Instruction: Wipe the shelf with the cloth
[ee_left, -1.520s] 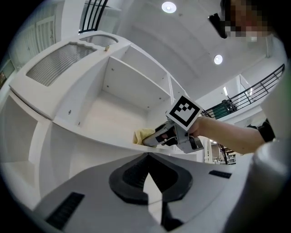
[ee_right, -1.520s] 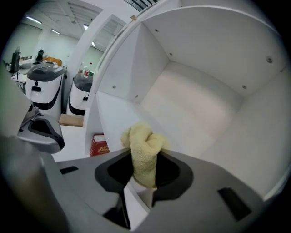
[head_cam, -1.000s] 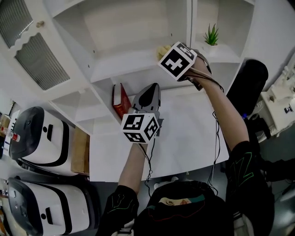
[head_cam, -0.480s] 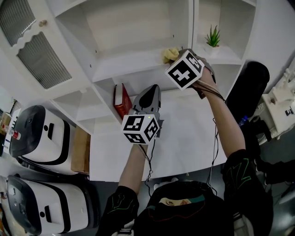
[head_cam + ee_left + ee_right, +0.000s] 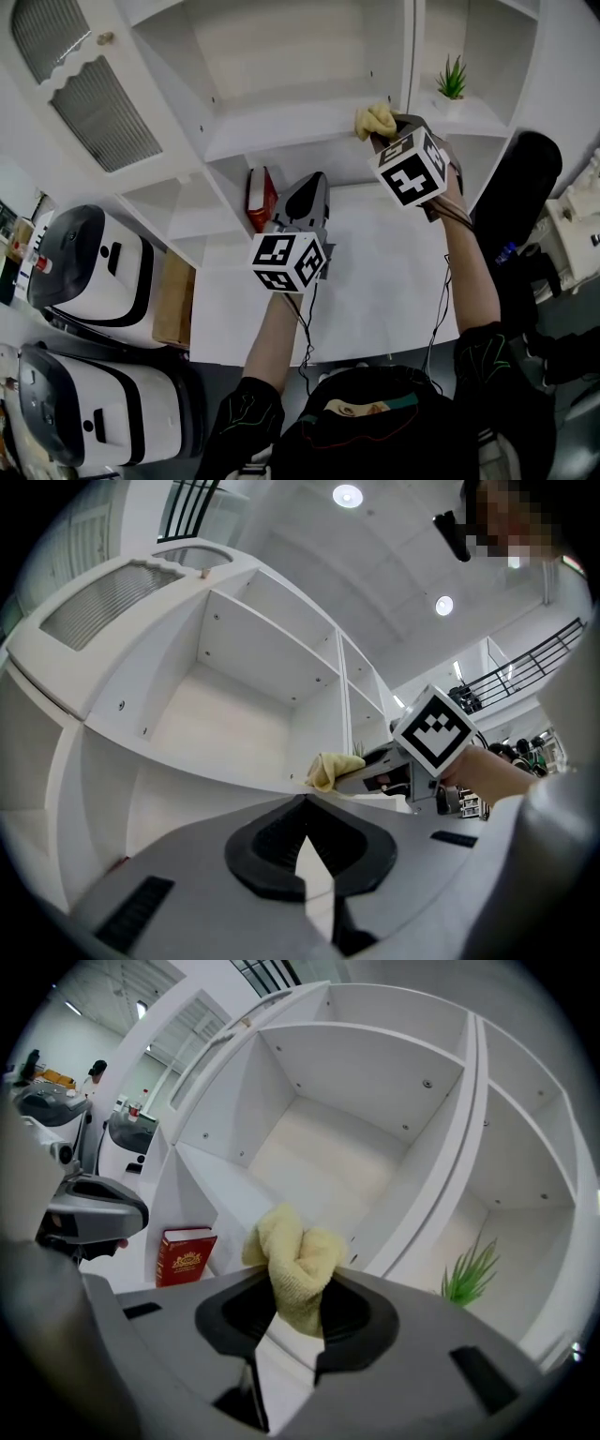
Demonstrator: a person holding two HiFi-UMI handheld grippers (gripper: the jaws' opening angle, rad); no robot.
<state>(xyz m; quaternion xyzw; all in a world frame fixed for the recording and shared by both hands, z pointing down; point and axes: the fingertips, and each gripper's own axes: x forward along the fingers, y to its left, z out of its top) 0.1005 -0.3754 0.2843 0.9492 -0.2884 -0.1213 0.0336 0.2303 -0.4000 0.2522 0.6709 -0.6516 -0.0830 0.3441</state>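
Cloth (image 5: 292, 1260) (yellow, bunched) in right tongs (image 5: 291, 1309) at shelf (image 5: 281, 127) edge.

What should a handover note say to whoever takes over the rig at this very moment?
Right gripper: shut on the yellow cloth, which is held at the front edge of the shelf, beside the upright divider.
Left gripper: jaws together, empty, held lower, in front of the red book.
Done: the cloth is gripped and brought to the shelf.
Left: wipe along the shelf board. The pictures do not show how much has been wiped. The small plant stands in the next compartment to the right, out of the way.
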